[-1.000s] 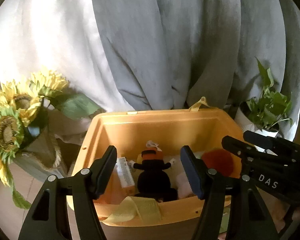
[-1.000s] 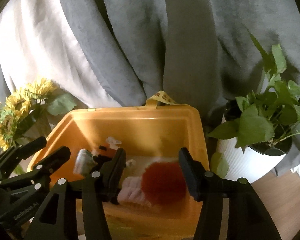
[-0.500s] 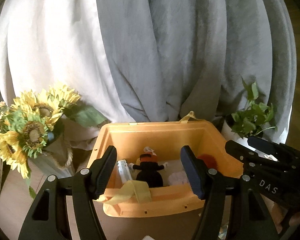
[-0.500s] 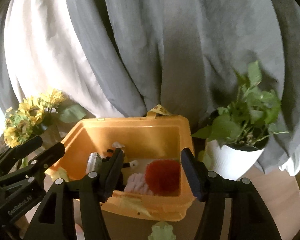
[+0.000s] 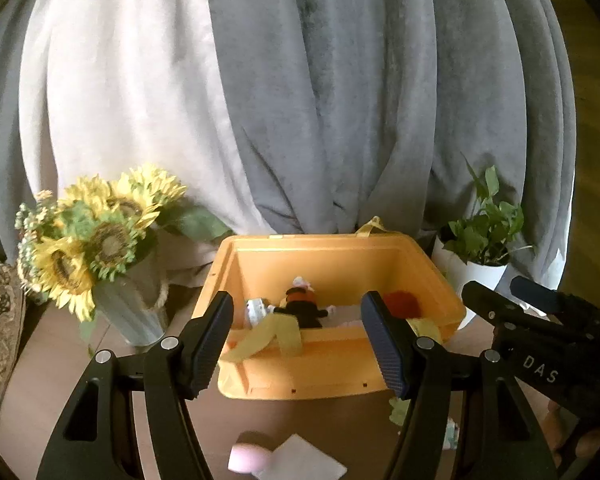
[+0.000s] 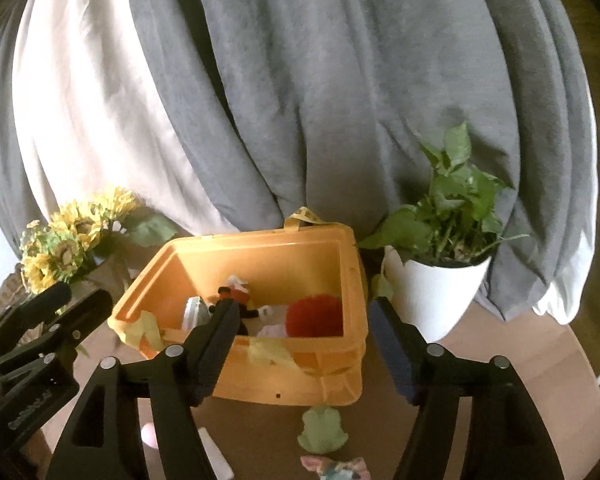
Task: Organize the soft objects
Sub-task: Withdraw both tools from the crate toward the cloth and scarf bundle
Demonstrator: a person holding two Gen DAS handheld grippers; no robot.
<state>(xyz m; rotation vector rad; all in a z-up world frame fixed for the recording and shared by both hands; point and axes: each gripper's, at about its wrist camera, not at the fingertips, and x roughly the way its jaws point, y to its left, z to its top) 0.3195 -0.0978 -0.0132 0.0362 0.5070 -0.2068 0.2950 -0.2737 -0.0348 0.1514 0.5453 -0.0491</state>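
On a brown tabletop [image 5: 100,364] backed by grey and white curtains, an orange plastic bin [image 5: 332,364] sits between a vase of sunflowers [image 5: 96,240] on its left and a potted green plant [image 6: 444,240] in a white pot on its right. The bin already holds soft toys: a black and orange plush figure [image 5: 300,308], a fuzzy red ball [image 6: 316,316] and a pale pink plush [image 6: 274,330], so it appears to serve as the collecting place. Yellow-green cloth [image 5: 276,336] drapes over its near rim.

Both tools hover in front of the bin, well apart from it. The left gripper [image 5: 296,344] has its fingers spread wide and holds nothing; the right gripper [image 6: 304,344] is likewise spread and empty.

More soft things lie loose on the tabletop nearer the cameras, likely next to be gathered: a pale green plush [image 6: 324,428], a multicoloured fabric piece [image 6: 334,468], a pink rounded object [image 5: 246,454] and a white folded cloth [image 5: 304,458] just beside it. The spread fingers suit reaching down for one of these.
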